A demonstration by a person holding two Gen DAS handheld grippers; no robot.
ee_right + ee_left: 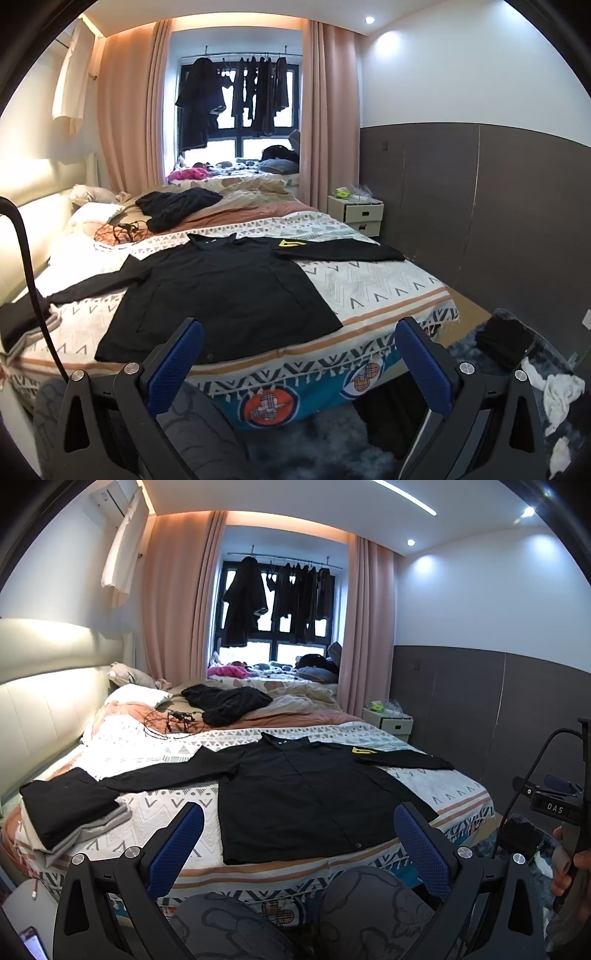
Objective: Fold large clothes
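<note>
A black long-sleeved shirt [295,794] lies flat on the patterned bedspread [166,805], both sleeves spread out, a yellow patch on its right sleeve [364,750]. It also shows in the right wrist view [221,295]. My left gripper [299,830] is open and empty, held back from the bed's near edge in front of the shirt's hem. My right gripper [299,347] is open and empty, also short of the bed edge, near the hem's right side. The right gripper's body shows in the left wrist view at the far right [554,805].
A stack of folded clothes [70,808] sits on the bed's left. A crumpled black garment [225,701] and cables [173,720] lie farther back. A white nightstand [360,214] stands right of the bed. Clothes [506,339] lie on the floor at right. My knees [277,915] are below.
</note>
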